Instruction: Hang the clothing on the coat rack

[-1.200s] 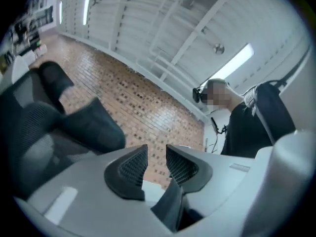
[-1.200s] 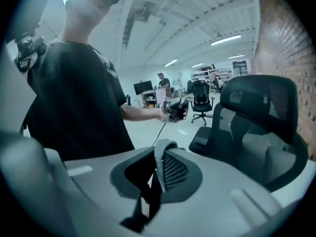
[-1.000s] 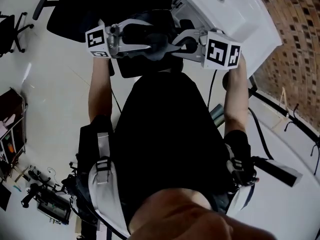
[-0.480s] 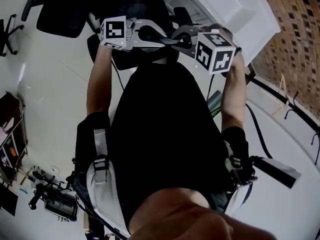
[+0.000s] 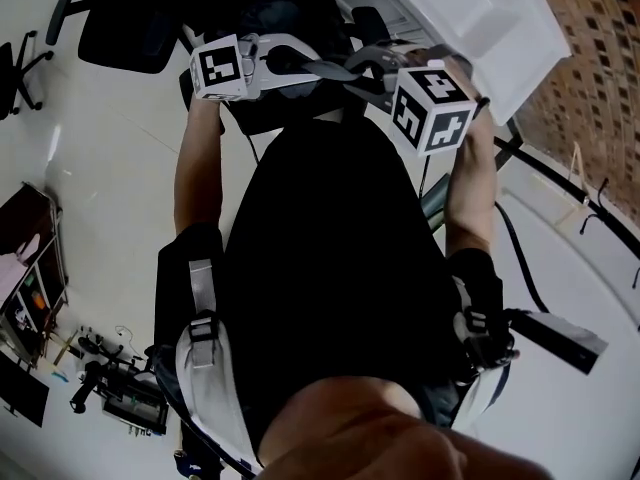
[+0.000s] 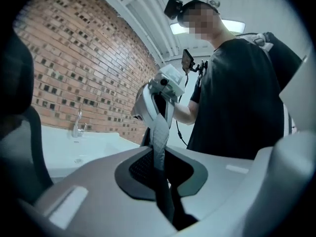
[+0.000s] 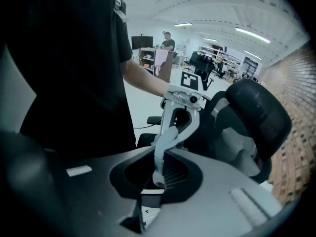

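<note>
I hold both grippers up at chest height, facing each other. A short light-grey woven strap [image 5: 335, 68] runs between them. In the left gripper view the strap [image 6: 159, 137] runs from my left gripper [image 6: 165, 201] up to the right one [image 6: 158, 95]. The left jaws are closing, with the strap pinched in their narrow slit. My right gripper [image 7: 155, 181] is shut on the strap's other end [image 7: 165, 142], and the left gripper [image 7: 180, 107] faces it. In the head view the left gripper [image 5: 318, 68] and right gripper [image 5: 352, 71] nearly touch. What garment the strap belongs to is hidden.
A black office chair [image 7: 256, 117] stands just beyond the grippers. A white basin [image 5: 450, 18] with a tap [image 6: 79, 125] stands at the right against a brick wall [image 5: 590, 58]. Another chair [image 5: 20, 58], a shelf cart [image 5: 30, 268] and gear [image 5: 110, 393] stand on the floor at the left.
My left jaws have gone from wide apart to closed round the strap. Both grippers have drawn closer together and a little higher in the head view.
</note>
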Action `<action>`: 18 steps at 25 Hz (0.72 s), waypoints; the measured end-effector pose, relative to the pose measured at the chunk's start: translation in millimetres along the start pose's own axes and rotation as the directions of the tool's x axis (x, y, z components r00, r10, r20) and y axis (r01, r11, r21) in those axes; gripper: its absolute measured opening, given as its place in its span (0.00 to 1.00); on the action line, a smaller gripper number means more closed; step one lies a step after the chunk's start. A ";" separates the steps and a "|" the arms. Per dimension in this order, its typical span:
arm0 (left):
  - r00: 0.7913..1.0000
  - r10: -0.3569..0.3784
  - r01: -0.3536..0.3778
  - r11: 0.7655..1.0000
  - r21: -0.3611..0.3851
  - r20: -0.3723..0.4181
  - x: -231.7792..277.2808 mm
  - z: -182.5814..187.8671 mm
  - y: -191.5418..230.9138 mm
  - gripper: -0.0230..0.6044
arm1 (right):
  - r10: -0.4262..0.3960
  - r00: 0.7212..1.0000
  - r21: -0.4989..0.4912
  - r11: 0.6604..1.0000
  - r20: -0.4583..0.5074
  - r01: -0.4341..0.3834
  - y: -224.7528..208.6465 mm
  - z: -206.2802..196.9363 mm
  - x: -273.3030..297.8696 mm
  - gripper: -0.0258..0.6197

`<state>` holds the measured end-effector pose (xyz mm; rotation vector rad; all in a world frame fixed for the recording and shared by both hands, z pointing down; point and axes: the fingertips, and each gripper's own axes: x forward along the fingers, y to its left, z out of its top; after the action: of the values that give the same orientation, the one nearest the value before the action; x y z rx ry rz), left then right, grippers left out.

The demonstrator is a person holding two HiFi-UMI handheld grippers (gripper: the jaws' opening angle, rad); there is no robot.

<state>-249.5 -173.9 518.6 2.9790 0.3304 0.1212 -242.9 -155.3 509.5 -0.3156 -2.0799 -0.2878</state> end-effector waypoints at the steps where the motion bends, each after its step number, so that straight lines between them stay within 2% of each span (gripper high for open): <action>1: 1.000 0.011 -0.011 1.000 0.021 0.009 -5.0 7.8 -2.1 0.07 | -0.015 0.999 0.017 1.000 0.030 0.014 -1.7 2.7 -0.7 0.07; 4: 0.999 0.028 -0.030 0.997 0.075 0.029 -17.1 29.8 -17.7 0.07 | -0.086 0.982 0.079 0.994 0.167 0.074 -6.2 13.5 -3.1 0.08; 5: 0.999 0.036 -0.039 0.996 0.081 0.034 -21.4 35.7 -24.6 0.07 | -0.110 0.975 0.104 0.990 0.195 0.091 -5.7 11.2 -0.6 0.11; 7: 0.999 0.043 -0.046 0.995 0.092 0.026 -29.6 43.4 -40.7 0.07 | -0.138 0.971 0.152 0.982 0.196 0.109 -0.1 -5.7 14.6 0.42; 9: 1.000 0.030 -0.031 0.992 0.123 0.005 -35.8 48.0 -56.7 0.07 | -0.157 0.970 0.195 0.973 0.187 0.121 5.8 -23.5 37.0 0.61; 12: 0.999 0.021 -0.025 0.989 0.149 0.029 -42.3 57.4 -73.0 0.07 | -0.175 0.954 0.250 0.962 0.244 0.112 10.6 -28.1 73.1 0.63; 16: 0.999 0.012 -0.017 0.987 0.157 0.034 -40.6 59.2 -88.9 0.07 | -0.261 0.881 0.324 0.937 0.396 0.132 -4.8 -5.5 96.0 0.63; 17: 1.000 0.005 -0.009 0.987 0.159 0.026 -38.8 58.3 -92.4 0.07 | -0.267 0.878 0.312 0.939 0.398 0.144 -8.7 -2.8 102.6 0.63; 18: 1.000 0.001 -0.004 0.987 0.160 0.019 -37.1 57.2 -95.2 0.07 | -0.249 0.887 0.278 0.950 0.388 0.145 -8.9 -1.7 111.5 0.63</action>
<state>-300.3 -97.8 445.5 3.1374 0.3502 0.0692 -299.3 -152.3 606.0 -0.0102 -2.5515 -0.0856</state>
